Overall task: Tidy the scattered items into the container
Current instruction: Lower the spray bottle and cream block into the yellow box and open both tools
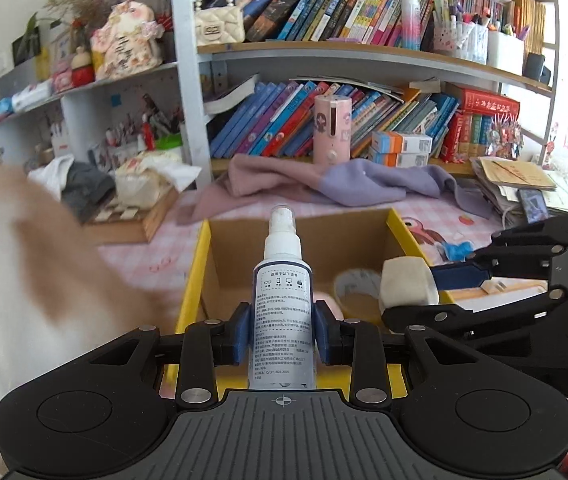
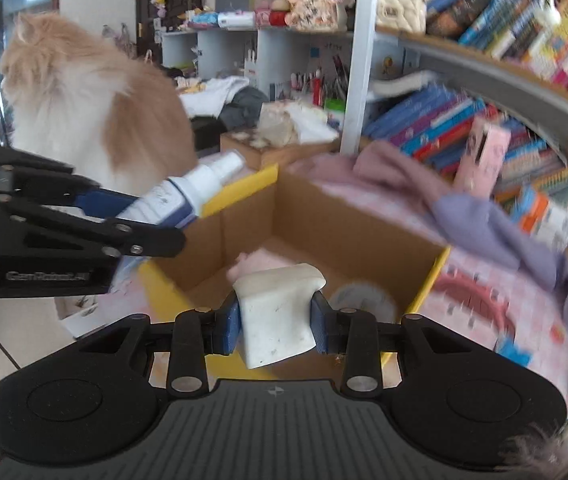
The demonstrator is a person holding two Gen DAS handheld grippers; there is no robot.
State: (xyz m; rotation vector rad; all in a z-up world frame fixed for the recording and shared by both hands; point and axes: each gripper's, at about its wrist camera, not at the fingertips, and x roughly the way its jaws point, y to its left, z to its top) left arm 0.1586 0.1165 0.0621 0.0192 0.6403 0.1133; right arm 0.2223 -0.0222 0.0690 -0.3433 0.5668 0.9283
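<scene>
Box (image 1: 199,276), cardboard with yellow rim, sits open just ahead of and below both tools. Left tool (image 1: 282,334) clamped tight on a spray bottle (image 1: 282,304), bottle upright between blue pads, nozzle up, over box's near rim. Right tool (image 2: 275,318) closed on a white block (image 2: 277,312), held above box's near edge. Inside box, past the block: tape roll (image 2: 364,300), pink item (image 2: 259,260). Beyond box: pink and purple cloth (image 1: 344,180) on tabletop, then bookshelf (image 1: 364,54). Cat (image 2: 83,108) left of left tool.
</scene>
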